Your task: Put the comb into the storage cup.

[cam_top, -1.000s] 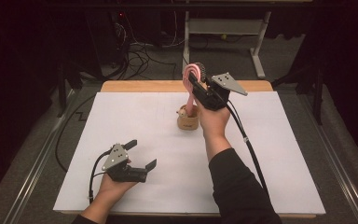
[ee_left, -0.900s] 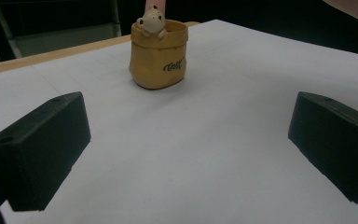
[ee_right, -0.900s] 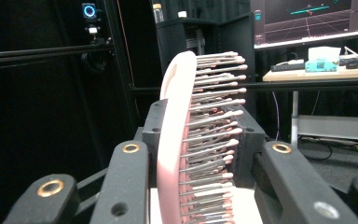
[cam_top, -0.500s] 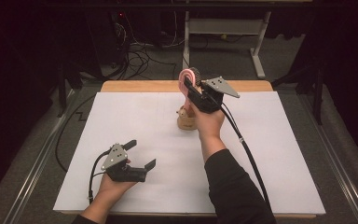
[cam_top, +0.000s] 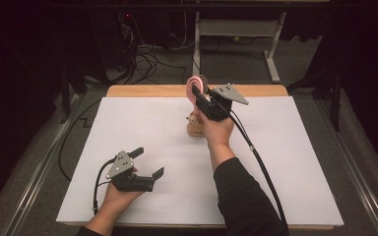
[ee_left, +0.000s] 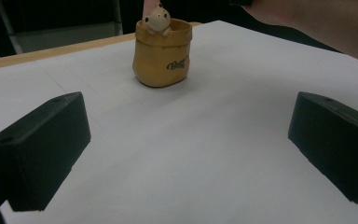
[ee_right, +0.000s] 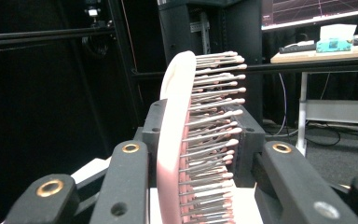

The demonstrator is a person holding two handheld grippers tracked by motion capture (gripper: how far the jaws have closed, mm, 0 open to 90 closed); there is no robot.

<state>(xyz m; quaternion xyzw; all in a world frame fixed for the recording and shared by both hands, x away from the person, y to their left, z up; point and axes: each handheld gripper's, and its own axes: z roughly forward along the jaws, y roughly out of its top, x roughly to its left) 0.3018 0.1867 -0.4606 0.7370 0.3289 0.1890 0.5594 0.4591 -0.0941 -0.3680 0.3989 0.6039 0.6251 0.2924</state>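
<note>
Pink hairbrush (ee_right: 182,140) clamped in the right gripper (cam_top: 200,94) jaws.
Below those jaws, seemingly just above it, stands a tan pouch-shaped holder (ee_left: 162,52); left gripper (cam_top: 145,162) jaws gape, holding nothing.

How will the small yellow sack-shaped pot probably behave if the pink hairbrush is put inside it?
The pot looks short with a wide flat base, so alone it probably stands steady. The hairbrush, held in the right claw, is clearly taller than the pot, so it may lean on the rim and tip it. The pot looks ceramic, perhaps fragile.
</note>
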